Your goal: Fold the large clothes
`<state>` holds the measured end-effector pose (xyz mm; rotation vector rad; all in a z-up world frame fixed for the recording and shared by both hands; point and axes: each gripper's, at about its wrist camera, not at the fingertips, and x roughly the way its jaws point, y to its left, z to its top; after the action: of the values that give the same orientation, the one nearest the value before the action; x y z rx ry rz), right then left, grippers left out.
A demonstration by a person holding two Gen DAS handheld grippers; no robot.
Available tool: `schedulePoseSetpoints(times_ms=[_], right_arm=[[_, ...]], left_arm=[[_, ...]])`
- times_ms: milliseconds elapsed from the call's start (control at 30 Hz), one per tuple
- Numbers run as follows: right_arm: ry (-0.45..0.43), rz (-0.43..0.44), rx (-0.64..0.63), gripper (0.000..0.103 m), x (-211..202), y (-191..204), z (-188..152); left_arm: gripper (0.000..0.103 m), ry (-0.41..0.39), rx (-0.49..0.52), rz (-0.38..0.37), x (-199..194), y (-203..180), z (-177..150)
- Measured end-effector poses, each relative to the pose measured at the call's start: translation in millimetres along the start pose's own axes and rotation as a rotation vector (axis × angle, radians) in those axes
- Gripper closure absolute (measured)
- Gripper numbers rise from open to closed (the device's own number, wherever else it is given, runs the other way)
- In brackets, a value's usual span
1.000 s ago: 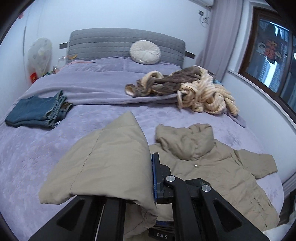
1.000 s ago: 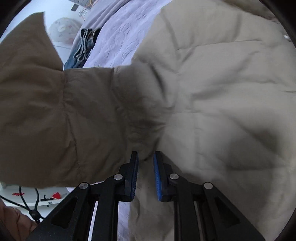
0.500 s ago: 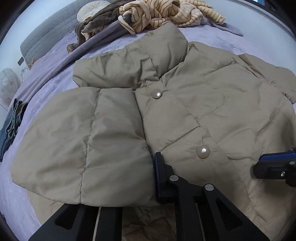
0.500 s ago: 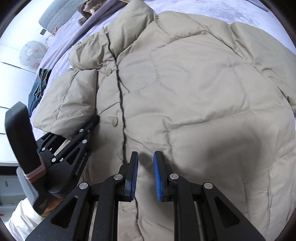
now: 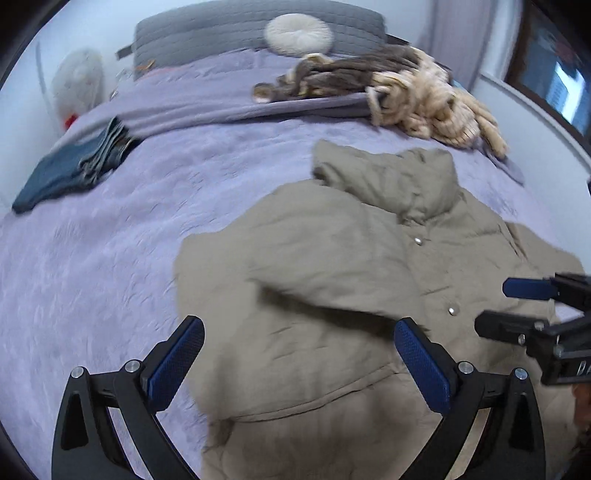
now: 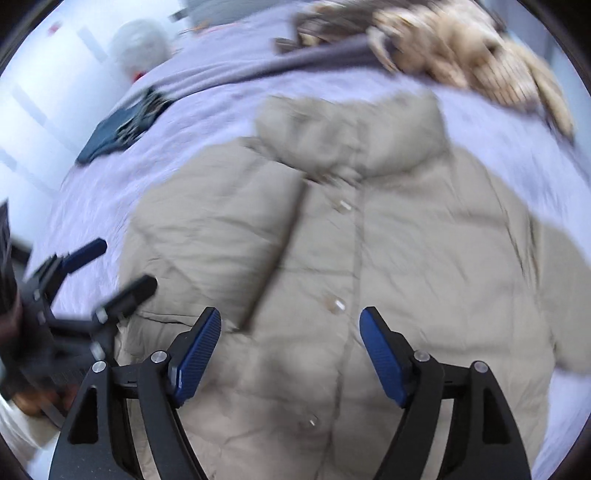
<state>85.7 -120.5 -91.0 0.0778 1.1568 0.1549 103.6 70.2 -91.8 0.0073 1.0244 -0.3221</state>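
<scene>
Left gripper (image 5: pixel 299 354): your jaws opening, empty, above jacket (image 5: pixel 369 295).
Right gripper (image 6: pixel 290 350): opening, empty.
Jeans (image 5: pixel 70 166): ten o'clock.

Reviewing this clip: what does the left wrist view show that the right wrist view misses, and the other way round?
Only the left wrist view shows the grey headboard with the round cushion and the window on the right.

Only the right wrist view shows the jacket's whole line of snaps and a bit of white sleeve at lower left.

Both show the beige puffer jacket on the purple bedspread, one sleeve folded across its front, the folded jeans, the heap of clothes, and the left gripper and right gripper, jaws opening with nothing gripped.
</scene>
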Motion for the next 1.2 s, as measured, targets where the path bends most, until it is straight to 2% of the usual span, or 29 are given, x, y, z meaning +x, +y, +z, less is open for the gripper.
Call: schedulePoseSetpoints(times_ms=[67, 133, 233, 300, 367, 433, 467, 500, 533, 633, 767, 900, 933, 967, 1000, 1033, 1100, 1200], right_arm=[[-0.019, -0.047, -0.13, 0.022, 3.7, 31.8, 3.7], [-0.025, -0.116, -0.287, 0.022, 16.4, 69.9, 3.4], [-0.032, -0.242, -0.446, 0.022, 36.4, 105.2, -2.6], [-0.042, -0.289, -0.468, 0.022, 50.8, 111.3, 7.0], [-0.065, -0.333, -0.418, 0.022, 56.7, 103.9, 24.5], [-0.099, -0.345, -0.307, 0.023, 50.6, 77.8, 39.2], [-0.116, -0.34, -0.247, 0.028, 45.4, 60.4, 43.0], [-0.14, -0.315, -0.171, 0.061, 36.0, 39.5, 44.9], [-0.148, -0.264, -0.082, 0.1, 27.4, 14.8, 44.8], [-0.119, -0.203, 0.165, 0.099, 15.9, -53.1, 26.8], [-0.008, -0.156, 0.411, 0.099, 34.9, -118.0, -12.4], [0.046, 0.028, 0.527, 0.096, 44.3, -142.0, -34.8], [0.052, 0.051, 0.533, 0.086, 40.2, -145.0, -35.9], [0.06, 0.05, 0.537, 0.079, 35.8, -148.4, -37.0], [0.063, 0.037, 0.545, 0.064, 29.8, -154.5, -38.4], [0.05, 0.017, 0.569, 0.059, 19.3, -163.5, -41.2], [0.01, -0.019, 0.622, 0.059, 0.3, -179.6, -49.0], [-0.052, -0.071, 0.634, 0.06, -23.6, -190.5, -56.1]], left_arm=[[0.0, 0.042, -0.16, -0.003, 11.0, 50.5, 5.1], [0.001, 0.1, -0.309, -0.048, 32.0, 94.1, 6.5], [0.001, 0.18, -0.501, -0.214, 67.0, 136.6, -1.4], [0.002, 0.2, -0.565, -0.282, 82.9, 144.1, -4.2], [0.024, 0.194, -0.569, -0.287, 90.1, 142.4, -2.5], [0.064, 0.192, -0.563, -0.309, 95.4, 136.3, 1.6], [0.071, 0.185, -0.544, -0.312, 93.9, 130.0, 2.1], [0.072, 0.178, -0.513, -0.282, 93.8, 125.0, 9.4], [0.072, 0.164, -0.463, -0.238, 89.7, 117.9, 12.1], [0.072, 0.149, -0.371, -0.163, 83.9, 105.3, 21.3], [0.072, 0.151, -0.308, -0.08, 87.1, 96.2, 21.7], [0.072, 0.153, -0.259, 0.044, 88.3, 85.6, 22.4], [0.072, 0.149, -0.251, 0.058, 84.2, 85.2, 23.2], [0.072, 0.14, -0.239, 0.077, 77.3, 84.3, 25.2], [0.072, 0.128, -0.227, 0.093, 70.6, 84.6, 26.2], [0.072, 0.114, -0.215, 0.109, 63.3, 85.8, 27.4], [0.072, 0.09, -0.205, 0.127, 46.6, 89.2, 30.4], [0.072, 0.062, -0.205, 0.071, 25.4, 91.8, 32.8]])
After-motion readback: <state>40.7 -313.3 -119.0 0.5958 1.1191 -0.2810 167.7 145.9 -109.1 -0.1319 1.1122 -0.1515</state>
